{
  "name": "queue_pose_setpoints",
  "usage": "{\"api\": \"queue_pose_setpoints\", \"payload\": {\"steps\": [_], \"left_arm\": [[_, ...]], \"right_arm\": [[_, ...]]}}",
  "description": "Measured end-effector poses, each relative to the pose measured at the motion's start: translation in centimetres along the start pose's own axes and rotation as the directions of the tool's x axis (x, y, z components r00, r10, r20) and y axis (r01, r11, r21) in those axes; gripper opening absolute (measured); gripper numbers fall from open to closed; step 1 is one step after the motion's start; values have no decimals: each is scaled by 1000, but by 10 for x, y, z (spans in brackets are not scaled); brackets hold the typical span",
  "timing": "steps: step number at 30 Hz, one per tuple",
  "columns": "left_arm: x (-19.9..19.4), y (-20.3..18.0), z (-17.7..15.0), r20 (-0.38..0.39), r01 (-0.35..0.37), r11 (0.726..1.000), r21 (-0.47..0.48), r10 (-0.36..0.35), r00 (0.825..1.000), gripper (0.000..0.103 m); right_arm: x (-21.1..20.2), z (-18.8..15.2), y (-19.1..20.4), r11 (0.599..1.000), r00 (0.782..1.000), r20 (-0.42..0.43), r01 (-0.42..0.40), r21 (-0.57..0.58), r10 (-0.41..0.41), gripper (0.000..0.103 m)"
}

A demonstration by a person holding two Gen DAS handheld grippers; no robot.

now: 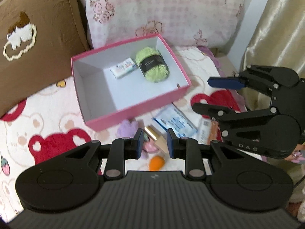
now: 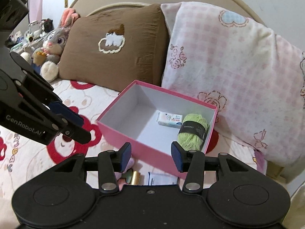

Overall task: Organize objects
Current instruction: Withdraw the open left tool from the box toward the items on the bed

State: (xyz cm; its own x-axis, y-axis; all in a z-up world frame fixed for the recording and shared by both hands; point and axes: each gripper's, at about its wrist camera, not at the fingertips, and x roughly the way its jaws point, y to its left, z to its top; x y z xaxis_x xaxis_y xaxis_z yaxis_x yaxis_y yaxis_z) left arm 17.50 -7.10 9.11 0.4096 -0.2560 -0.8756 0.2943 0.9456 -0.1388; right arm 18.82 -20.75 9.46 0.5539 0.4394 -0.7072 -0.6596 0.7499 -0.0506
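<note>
Both tongs are up over the bed (image 1: 57,139), looking down at the pink box (image 1: 133,112). It sits open-topped on the bear-print blanket, just in front of the brown pillow (image 2: 114,53) and the pink checked pillow (image 2: 228,66), long side running roughly left to right, a little skewed.

Inside, at the far right end, lies the green yarn skein (image 1: 152,64). Its long axis runs far to near along the right wall, with a black band across its middle. Just left of it is a small white packet (image 1: 124,67), flat on the floor of the box with its long side lying roughly across.

The left tongs (image 1: 154,145) are drawn in close, only a narrow gap between the blue pads and nothing gripped. The right tongs (image 2: 151,157) stand partly open, also empty.

On the blanket, near side of the box: a gold-capped bottle (image 1: 154,135) lying down with its cap pointing far-left, an orange sponge (image 1: 156,162), a purple plush piece (image 1: 126,128) and a blue-and-white packet (image 1: 174,124) to the right. All are outside the box.
</note>
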Motion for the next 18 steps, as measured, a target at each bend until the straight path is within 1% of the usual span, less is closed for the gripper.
{"api": "queue_pose_setpoints", "payload": {"steps": [3,5,6,9,11,15,18], "left_arm": [[-13,-3,-12,-18,-11,1000,-22,11,1000,25],[-21,-5,-20,-28,-47,999,-25,46,999,25],[-25,-5,-24,-32,-49,998,-31,48,998,25],[-38,-8,-36,-37,-40,998,-39,38,999,25],[-48,-10,-45,-20,-31,999,-31,30,999,26],[-63,-17,-63,-4,-25,1000,5,25,1000,28],[-70,-24,-77,6,-2,1000,27,2,1000,29]], "right_arm": [[-18,-2,7,1000,1000,8,-6,-20,6,54],[-27,-6,11,999,1000,5,-16,-32,16,57],[-31,-9,14,999,1000,1,-18,-38,19,58],[-38,-20,22,998,1000,-10,-27,-60,26,59],[-41,-29,25,997,999,-25,-35,-65,33,60],[-47,-47,29,996,998,-52,-42,-73,38,61],[-55,-59,30,996,997,-61,-48,-77,43,63]]}}
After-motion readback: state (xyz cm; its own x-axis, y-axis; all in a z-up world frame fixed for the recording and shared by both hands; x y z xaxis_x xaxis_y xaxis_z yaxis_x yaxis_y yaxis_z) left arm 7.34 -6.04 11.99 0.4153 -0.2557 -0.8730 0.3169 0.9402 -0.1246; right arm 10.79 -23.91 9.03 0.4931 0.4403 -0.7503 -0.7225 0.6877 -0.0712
